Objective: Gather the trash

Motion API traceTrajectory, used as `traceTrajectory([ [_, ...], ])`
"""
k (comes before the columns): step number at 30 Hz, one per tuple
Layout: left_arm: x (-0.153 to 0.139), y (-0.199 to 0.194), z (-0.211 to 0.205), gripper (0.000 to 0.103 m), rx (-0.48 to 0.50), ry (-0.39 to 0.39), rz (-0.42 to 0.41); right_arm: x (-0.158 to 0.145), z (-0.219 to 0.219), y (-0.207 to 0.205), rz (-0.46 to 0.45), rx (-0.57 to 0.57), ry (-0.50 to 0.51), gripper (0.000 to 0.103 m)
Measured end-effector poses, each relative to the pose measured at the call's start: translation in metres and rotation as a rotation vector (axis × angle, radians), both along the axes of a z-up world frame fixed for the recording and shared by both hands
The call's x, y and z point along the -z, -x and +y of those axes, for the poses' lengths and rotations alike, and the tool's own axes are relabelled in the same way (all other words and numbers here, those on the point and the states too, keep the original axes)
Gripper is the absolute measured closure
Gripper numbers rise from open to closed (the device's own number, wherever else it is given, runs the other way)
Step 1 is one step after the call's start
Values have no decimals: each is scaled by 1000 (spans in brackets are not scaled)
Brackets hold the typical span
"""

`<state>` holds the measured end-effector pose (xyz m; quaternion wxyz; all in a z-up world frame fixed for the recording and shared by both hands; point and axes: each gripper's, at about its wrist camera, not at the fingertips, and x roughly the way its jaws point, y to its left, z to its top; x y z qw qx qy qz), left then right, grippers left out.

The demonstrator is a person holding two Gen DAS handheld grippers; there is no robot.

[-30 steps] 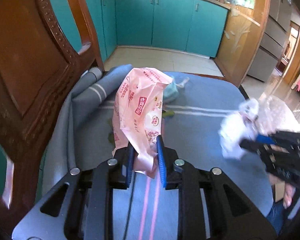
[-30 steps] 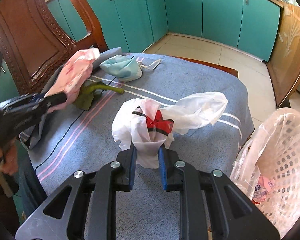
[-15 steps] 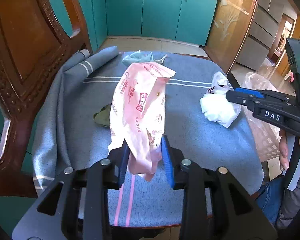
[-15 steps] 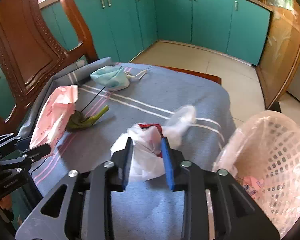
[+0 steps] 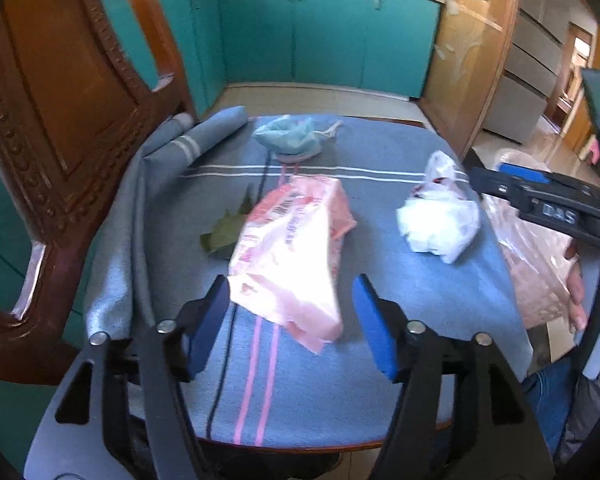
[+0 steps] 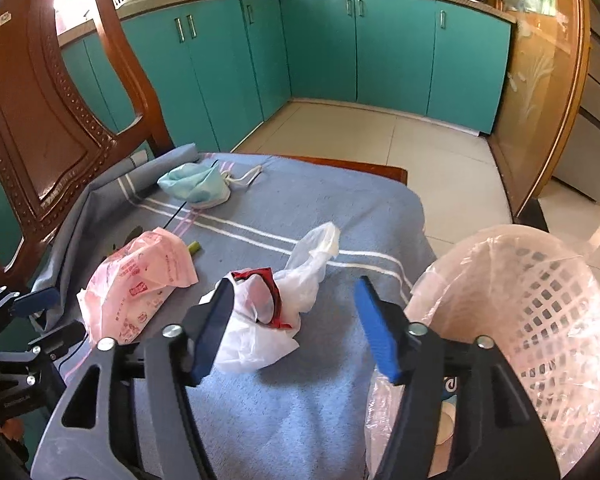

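Observation:
A pink printed plastic bag [image 5: 292, 248] [image 6: 140, 280] lies slumped on the blue-grey tablecloth [image 5: 380, 144]. Its near end sits between the fingers of my left gripper [image 5: 292, 320], whose jaws are opening and no longer press on it. A crumpled white plastic bag [image 6: 268, 308] [image 5: 440, 220] with a red wrapper inside rests on the cloth in front of my right gripper [image 6: 296, 320]. Those jaws are opening too, with the bag loose beside the left pad. A light blue face mask [image 6: 196, 186] [image 5: 288, 138] lies at the far side. A green leaf [image 5: 224, 232] is partly hidden under the pink bag.
A white lattice basket [image 6: 540, 312] lined with a pinkish bag stands off the table's right edge, with some trash at its bottom. A carved wooden chair [image 5: 60, 120] rises close on the left. Teal cabinets [image 6: 380, 48] and tiled floor lie beyond.
Both grippers have gone from shut to open. The pink bag dropped out of the left one and the white bag out of the right one, and both now lie on the cloth.

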<state>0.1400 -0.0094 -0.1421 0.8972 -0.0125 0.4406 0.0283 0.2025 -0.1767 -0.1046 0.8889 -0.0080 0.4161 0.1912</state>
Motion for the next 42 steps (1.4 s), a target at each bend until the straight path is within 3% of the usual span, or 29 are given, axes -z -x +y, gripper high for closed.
traceTrajectory([
  [5, 7, -15, 11, 18, -54, 23, 13, 0, 5, 1, -6, -10, 18, 35],
  [10, 20, -42, 2, 14, -42, -2, 37, -2, 8, 3, -25, -7, 34, 28],
  [15, 38, -60, -7, 13, -21, -15, 81, -3, 6, 2, -23, 3, 25, 28],
  [16, 41, -60, -9, 14, -14, -13, 85, -3, 6, 2, -22, 4, 26, 28],
  [19, 49, -60, -12, 32, 11, -5, 108, -2, 6, 1, -19, 10, 29, 27],
  [26, 51, -51, -4, 49, -12, 20, 103, 1, 9, 0, -19, 9, 43, 27],
  [32, 39, -22, 1, 51, -50, -8, 61, 7, 14, 0, -16, 8, 71, 27],
  [42, 24, 5, 15, 50, -84, 8, 37, 30, 44, -4, -1, -48, 158, 26],
])
